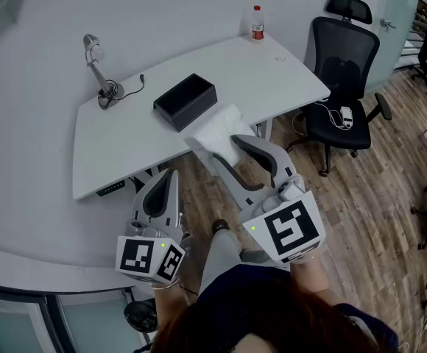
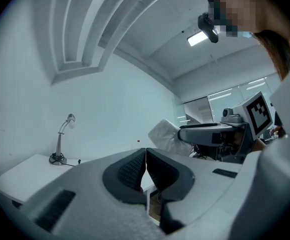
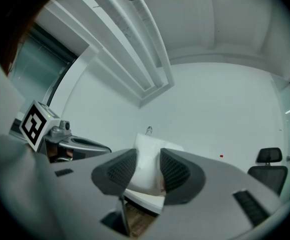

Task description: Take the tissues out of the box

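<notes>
A white pack of tissues (image 1: 215, 131) is held in the air just off the desk's front edge, with my right gripper (image 1: 228, 155) shut on it. The right gripper view shows the pack (image 3: 147, 166) squeezed between the two dark ribbed pads. The black open-topped box (image 1: 185, 100) sits on the white desk (image 1: 118, 142), behind and left of the pack. My left gripper (image 1: 160, 190) hangs lower left, over the floor in front of the desk, its jaws shut with nothing between them. In the left gripper view the pack (image 2: 164, 136) shows in my right gripper's jaws.
A desk lamp (image 1: 98, 70) with a cable stands at the desk's back left. A bottle with a red cap (image 1: 257, 23) stands at the back right corner. A black office chair (image 1: 340, 72) is to the right on the wooden floor.
</notes>
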Tool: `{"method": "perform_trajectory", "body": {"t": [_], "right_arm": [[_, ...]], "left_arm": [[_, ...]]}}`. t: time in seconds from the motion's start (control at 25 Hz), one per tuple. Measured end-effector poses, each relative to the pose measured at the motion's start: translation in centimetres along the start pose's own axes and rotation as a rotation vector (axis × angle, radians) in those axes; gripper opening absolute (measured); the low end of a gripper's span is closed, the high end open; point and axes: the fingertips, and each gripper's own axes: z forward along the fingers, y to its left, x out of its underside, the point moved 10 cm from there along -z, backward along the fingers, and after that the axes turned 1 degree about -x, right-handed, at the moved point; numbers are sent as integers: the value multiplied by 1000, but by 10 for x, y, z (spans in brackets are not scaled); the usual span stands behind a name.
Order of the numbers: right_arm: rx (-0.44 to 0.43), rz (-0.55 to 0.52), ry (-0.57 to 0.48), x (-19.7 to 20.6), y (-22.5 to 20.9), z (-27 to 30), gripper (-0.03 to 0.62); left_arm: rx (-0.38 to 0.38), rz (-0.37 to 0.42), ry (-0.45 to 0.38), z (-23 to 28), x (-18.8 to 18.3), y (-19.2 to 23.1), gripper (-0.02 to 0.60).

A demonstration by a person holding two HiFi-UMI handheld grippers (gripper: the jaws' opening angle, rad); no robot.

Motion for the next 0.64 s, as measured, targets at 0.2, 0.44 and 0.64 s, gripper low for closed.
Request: {"method": "perform_trajectory", "body": {"t": [0.2,0.44,0.64], "right_arm": [[12,8,0,1,-3,0,161],[17,16,6,5,-8,5,160],[14,22,9,9,-15,16,160]], "left_arm": [[14,-1,7,6,2,0,21],[24,-5,14,15,4,3,21],[29,-9,21,27,6,8,21]]}}
